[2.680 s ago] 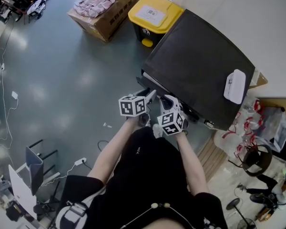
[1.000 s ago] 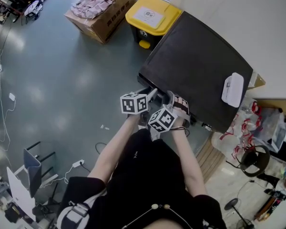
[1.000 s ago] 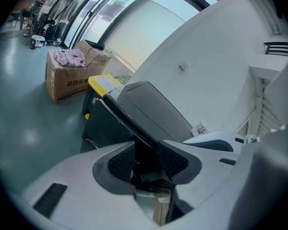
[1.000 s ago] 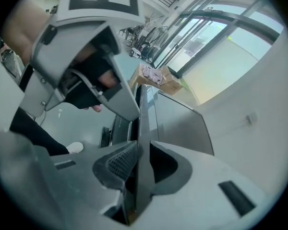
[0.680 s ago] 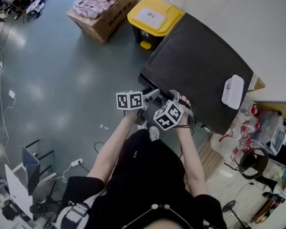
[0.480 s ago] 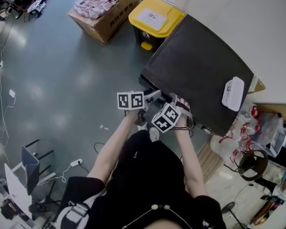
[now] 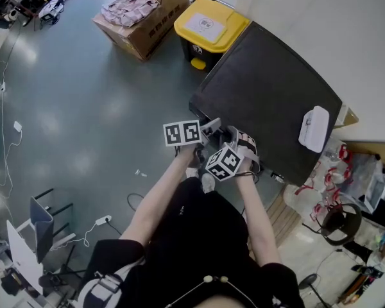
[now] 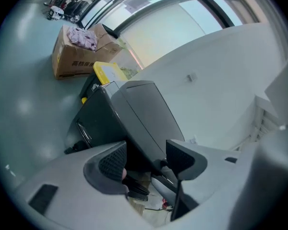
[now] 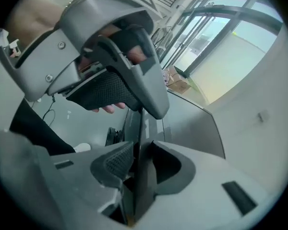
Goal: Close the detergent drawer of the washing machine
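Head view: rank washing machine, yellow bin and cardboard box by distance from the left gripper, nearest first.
1. washing machine: right beside the left gripper, just ahead of it.
2. yellow bin: on the floor past the machine's far side.
3. cardboard box: left of the bin, farthest.

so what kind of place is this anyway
Probably a workshop or lab space, not a home laundry room: a washing machine stands on a bare grey floor with loose cables, beside a yellow-lidded bin and a cardboard box stuffed with clothes.
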Available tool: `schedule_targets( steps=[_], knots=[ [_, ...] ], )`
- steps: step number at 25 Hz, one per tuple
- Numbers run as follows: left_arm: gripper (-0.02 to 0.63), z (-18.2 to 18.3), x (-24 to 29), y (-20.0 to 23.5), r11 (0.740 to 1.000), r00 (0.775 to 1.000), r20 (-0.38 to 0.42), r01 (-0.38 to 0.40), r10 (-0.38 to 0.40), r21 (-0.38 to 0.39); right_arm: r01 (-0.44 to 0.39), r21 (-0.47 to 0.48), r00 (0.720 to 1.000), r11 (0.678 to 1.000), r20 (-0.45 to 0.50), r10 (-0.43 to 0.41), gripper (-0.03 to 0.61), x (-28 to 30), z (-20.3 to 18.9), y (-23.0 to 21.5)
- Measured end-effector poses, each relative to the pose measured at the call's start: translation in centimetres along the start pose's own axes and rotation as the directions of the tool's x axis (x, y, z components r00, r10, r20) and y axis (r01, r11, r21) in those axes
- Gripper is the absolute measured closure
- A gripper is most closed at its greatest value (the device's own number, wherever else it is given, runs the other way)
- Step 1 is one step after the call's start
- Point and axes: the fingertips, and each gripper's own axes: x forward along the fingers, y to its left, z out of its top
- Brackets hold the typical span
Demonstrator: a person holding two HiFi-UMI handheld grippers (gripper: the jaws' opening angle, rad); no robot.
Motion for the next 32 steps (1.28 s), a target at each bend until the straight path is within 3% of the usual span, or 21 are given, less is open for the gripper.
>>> schedule_targets(
  steps=[5,10,15,18,21,24,26,29,32],
  knots=[
    [0.356,-0.1,0.0,-0.1,1.000,1.000,0.001,-0.004,0.004,0.031,-0.002,0.021,1.000,1.000,0.017,0.002,0.442,0.0,-0.1,-0.1],
    [0.368,-0.7,0.1,0.1,0.987,1.000,0.007,-0.016,0.015,0.162,-0.005,0.016,0.999,1.000,0.034,0.005,0.439,0.0,-0.3,-0.2],
    [0.409,-0.2,-1.2,-0.2,0.973,0.998,0.064,-0.003,-0.012,0.232,-0.047,0.149,0.991,0.988,0.130,0.028,0.460,-1.5,0.0,-0.6],
    [0.459,0.8,-2.8,-2.1,0.942,0.991,0.120,0.011,-0.055,0.337,-0.095,0.264,0.971,0.960,0.235,0.032,0.465,-3.5,0.5,-1.2],
    [0.483,1.9,-5.1,-4.8,0.884,0.979,0.172,0.015,-0.107,0.467,-0.176,0.394,0.906,0.902,0.423,-0.008,0.477,-6.6,2.2,-2.4],
    [0.508,2.9,-7.6,-7.5,0.815,0.965,0.222,-0.015,-0.140,0.580,-0.284,0.485,0.787,0.827,0.611,-0.088,0.488,-10.5,4.0,-4.5],
    [0.541,3.4,-9.3,-9.3,0.758,0.956,0.251,-0.050,-0.152,0.650,-0.333,0.515,0.711,0.790,0.687,-0.148,0.505,-13.1,4.8,-6.0],
    [0.566,3.7,-11.6,-11.7,0.671,0.942,0.295,-0.114,-0.162,0.733,-0.373,0.528,0.612,0.763,0.758,-0.226,0.542,-17.1,5.6,-7.6],
    [0.569,3.9,-13.8,-14.3,0.586,0.917,0.350,-0.179,-0.192,0.790,-0.390,0.521,0.532,0.759,0.801,-0.275,0.574,-20.7,6.1,-8.4]
  ],
)
